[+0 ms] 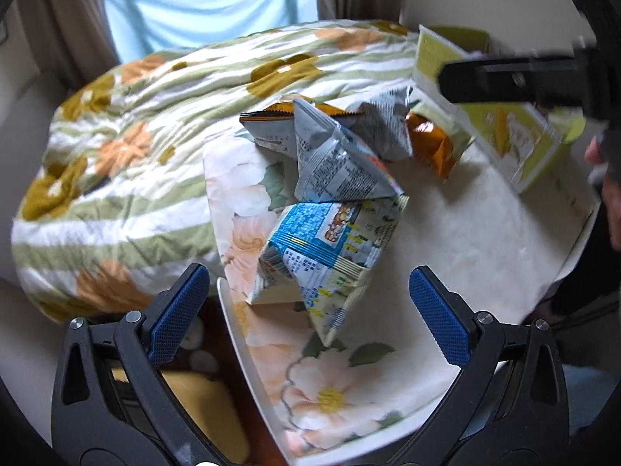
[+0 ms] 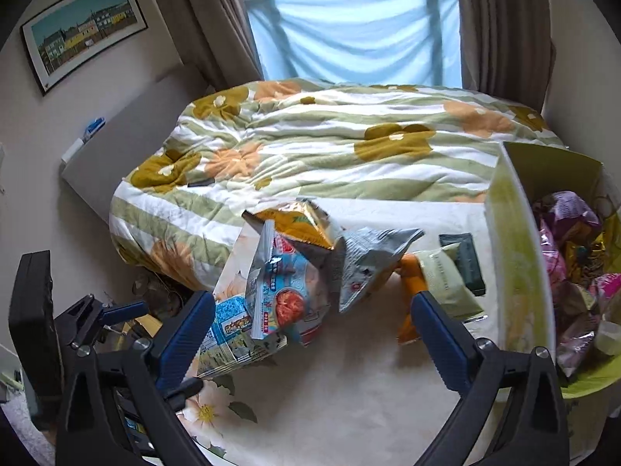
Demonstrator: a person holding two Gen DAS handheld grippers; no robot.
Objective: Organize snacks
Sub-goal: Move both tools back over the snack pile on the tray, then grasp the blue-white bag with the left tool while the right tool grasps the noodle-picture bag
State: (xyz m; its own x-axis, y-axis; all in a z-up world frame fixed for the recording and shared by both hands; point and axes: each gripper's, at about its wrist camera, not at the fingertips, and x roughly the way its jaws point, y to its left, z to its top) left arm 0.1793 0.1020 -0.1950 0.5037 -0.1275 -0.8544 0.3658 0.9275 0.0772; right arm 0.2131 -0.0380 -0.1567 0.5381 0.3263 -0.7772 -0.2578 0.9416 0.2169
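Crinkly snack bags (image 2: 287, 287) heaped mid-table (image 2: 349, 388), floral cloth | green box (image 2: 516, 272) at table's R edge, already holds pink/purple packs (image 2: 570, 256) | L gripper (image 1: 310, 310) fingers wide apart, empty, just before blue bag (image 1: 322, 240) | R gripper (image 2: 314, 338) fingers apart, empty, near heap

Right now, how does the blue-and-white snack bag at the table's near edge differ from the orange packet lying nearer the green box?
The blue-and-white snack bag is large, puffed and crumpled; the orange packet looks slimmer. The blue-and-white bag lies in full view at the near left edge, while the orange packet is partly covered by a pale green pouch. Both rest loose on the floral table, outside the green box, ungripped.
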